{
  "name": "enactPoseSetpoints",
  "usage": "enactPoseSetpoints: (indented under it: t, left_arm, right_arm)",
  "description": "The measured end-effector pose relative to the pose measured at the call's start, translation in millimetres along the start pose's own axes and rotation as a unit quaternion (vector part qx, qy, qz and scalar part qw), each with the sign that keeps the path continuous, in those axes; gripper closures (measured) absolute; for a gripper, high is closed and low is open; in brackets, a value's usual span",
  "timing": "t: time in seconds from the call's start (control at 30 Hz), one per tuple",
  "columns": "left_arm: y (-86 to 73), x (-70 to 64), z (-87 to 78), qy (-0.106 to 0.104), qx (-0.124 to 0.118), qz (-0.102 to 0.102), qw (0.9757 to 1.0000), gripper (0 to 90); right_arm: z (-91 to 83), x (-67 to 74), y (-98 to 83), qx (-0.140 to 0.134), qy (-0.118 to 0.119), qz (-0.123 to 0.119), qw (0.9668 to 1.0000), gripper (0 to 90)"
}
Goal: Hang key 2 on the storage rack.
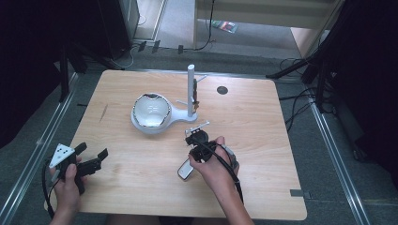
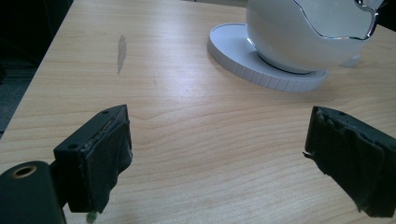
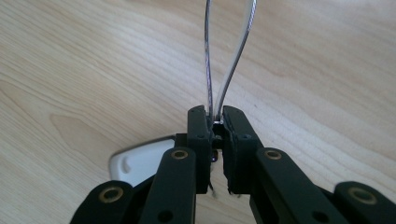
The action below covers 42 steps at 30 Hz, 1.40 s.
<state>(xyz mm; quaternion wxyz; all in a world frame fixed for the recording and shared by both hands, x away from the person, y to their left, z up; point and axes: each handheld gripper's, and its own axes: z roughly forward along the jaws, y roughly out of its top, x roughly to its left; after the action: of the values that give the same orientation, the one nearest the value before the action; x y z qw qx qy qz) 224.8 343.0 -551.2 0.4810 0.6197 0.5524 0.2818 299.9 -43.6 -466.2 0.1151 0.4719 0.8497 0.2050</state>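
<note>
My right gripper [image 1: 192, 138] is a little right of the table's middle, just off the wood, shut on a thin silver wire loop [image 1: 200, 126] that sticks out toward the white stand. In the right gripper view the jaws [image 3: 215, 122] pinch the loop's [image 3: 224, 56] two strands together. Beneath that hand lies a small white and silver flat object [image 1: 185, 169], also seen behind the jaws as a white tab [image 3: 140, 161]. My left gripper [image 1: 92, 155] is held at the near left edge, open and empty [image 2: 217, 154].
A white bowl [image 1: 151, 110] with a shiny rim sits on a round white base [image 2: 261, 74] joined to an upright white post [image 1: 191, 86] with pegs and a brown item hung on it. A dark round spot [image 1: 222, 90] marks the far table side.
</note>
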Motion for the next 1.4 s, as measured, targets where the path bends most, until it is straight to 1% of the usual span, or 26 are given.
enactPoseSetpoints:
  t: [0.13, 0.17, 0.23, 0.27, 0.33, 0.37, 0.4, 0.43, 0.5, 0.57, 0.6, 0.67, 0.7, 0.73, 0.77, 0.8, 0.97, 1.0, 1.07, 1.1, 1.17, 1.2, 1.23, 1.27, 1.33, 1.4]
  left_arm:
    - [-0.1, 0.2, -0.3, -0.001, -0.001, -0.002, 1.0000, 7.8]
    - [0.0, 0.5, -0.4, -0.001, 0.000, 0.000, 1.0000, 7.8]
    - [-0.2, 0.0, -0.3, -0.001, -0.002, -0.002, 1.0000, 7.8]
    - [-0.2, 0.0, -0.3, -0.001, -0.002, -0.002, 1.0000, 7.8]
    - [-0.2, -0.2, -0.2, 0.000, -0.002, -0.003, 1.0000, 7.8]
    - [-0.2, -0.3, -0.2, 0.000, -0.002, -0.002, 1.0000, 7.8]
    - [-0.3, -0.3, -0.4, 0.000, -0.002, -0.002, 1.0000, 7.8]
    - [-0.3, -0.4, -0.3, 0.000, -0.003, -0.003, 1.0000, 7.8]
    - [-0.3, -0.3, -0.2, 0.000, -0.002, -0.003, 1.0000, 7.8]
    - [-0.3, -0.1, -0.4, 0.000, -0.002, -0.002, 1.0000, 7.8]
    - [-0.2, -0.1, -0.4, 0.000, -0.002, -0.002, 1.0000, 7.8]
    - [-0.2, 0.1, -0.3, -0.001, -0.002, -0.001, 1.0000, 7.8]
    - [-0.2, 0.0, -0.3, 0.000, -0.002, -0.002, 1.0000, 7.8]
    - [-0.2, 0.0, -0.4, -0.001, -0.003, -0.003, 1.0000, 7.9]
    - [-0.2, -0.1, -0.2, -0.001, -0.003, -0.004, 1.0000, 7.8]
    - [-0.2, 0.1, -0.4, -0.001, -0.002, -0.003, 1.0000, 7.8]
    - [-0.1, 0.1, -0.6, -0.001, -0.001, -0.004, 1.0000, 7.8]
    - [-0.1, 0.2, -0.6, -0.001, -0.001, -0.004, 1.0000, 7.8]
    - [-0.2, 0.0, -0.3, -0.001, -0.002, -0.004, 1.0000, 7.8]
    - [-0.2, 0.0, -0.2, -0.001, -0.002, -0.004, 1.0000, 7.8]
    - [-0.2, 0.0, -0.2, -0.001, -0.002, -0.004, 1.0000, 7.8]
    - [-0.2, 0.2, -0.2, -0.001, -0.002, -0.003, 1.0000, 7.8]
    - [-0.2, 0.2, -0.2, -0.001, -0.002, -0.003, 1.0000, 7.8]
    - [-0.2, 0.2, -0.3, -0.001, -0.002, -0.003, 1.0000, 7.8]
    - [-0.1, 0.3, -0.4, -0.001, -0.001, -0.003, 1.0000, 7.8]
    - [-0.2, 0.3, -0.3, -0.002, -0.002, -0.003, 1.0000, 7.8]
  right_arm:
    - [-10.1, 3.2, 0.4, -0.038, -0.002, -0.002, 0.9993, 83.3]
    - [-12.4, 3.4, 0.5, -0.050, 0.001, -0.003, 0.9987, 83.3]
    - [-16.6, 4.7, 0.9, -0.067, 0.001, -0.002, 0.9977, 83.3]
    - [-19.2, 5.5, 0.9, -0.083, 0.001, -0.005, 0.9966, 83.3]
    - [-22.4, 6.2, 1.0, -0.096, -0.001, -0.001, 0.9954, 83.3]
    - [-24.6, 6.3, 0.7, -0.109, -0.001, -0.001, 0.9940, 83.3]
    - [-28.0, 6.4, 0.2, -0.127, -0.003, -0.006, 0.9918, 83.3]
    - [-28.0, 6.4, 0.2, -0.127, -0.003, -0.006, 0.9918, 83.3]
    - [-31.6, 6.4, -0.5, -0.146, -0.006, -0.008, 0.9892, 83.3]
    - [-36.6, 6.4, -0.8, -0.166, -0.011, -0.005, 0.9861, 83.3]
    - [-38.8, 6.4, -0.9, -0.178, -0.012, -0.006, 0.9839, 83.3]
    - [-41.7, 6.7, -0.7, -0.192, -0.017, -0.006, 0.9812, 83.3]
    - [-43.5, 7.1, -0.8, -0.205, -0.019, -0.004, 0.9785, 83.3]
    - [-44.5, 7.2, -0.8, -0.212, -0.020, -0.004, 0.9770, 83.3]
    - [-47.0, 8.4, -0.5, -0.235, -0.030, -0.003, 0.9714, 83.3]
    - [-47.0, 8.4, -0.5, -0.235, -0.030, -0.003, 0.9714, 83.3]
    - [-49.6, 11.2, -0.7, -0.282, -0.056, -0.005, 0.9577, 83.2]
    - [-49.5, 11.4, -0.9, -0.290, -0.058, -0.005, 0.9554, 83.2]
    - [-48.5, 11.5, -0.2, -0.293, -0.060, -0.002, 0.9542, 83.2]
    - [-47.3, 11.3, 0.2, -0.297, -0.064, -0.004, 0.9527, 83.2]
    - [-44.5, 10.9, 0.9, -0.308, -0.074, -0.003, 0.9485, 83.2]
    - [-43.7, 10.5, 1.2, -0.311, -0.078, -0.002, 0.9472, 83.2]
    - [-42.1, 9.7, 2.4, -0.313, -0.081, 0.003, 0.9462, 83.2]
    - [-41.3, 8.9, 3.1, -0.313, -0.083, 0.006, 0.9462, 83.2]
    - [-38.2, 6.0, 5.2, -0.318, -0.086, 0.013, 0.9442, 83.2]
    - [-35.4, 3.2, 7.4, -0.318, -0.084, 0.018, 0.9440, 83.2]
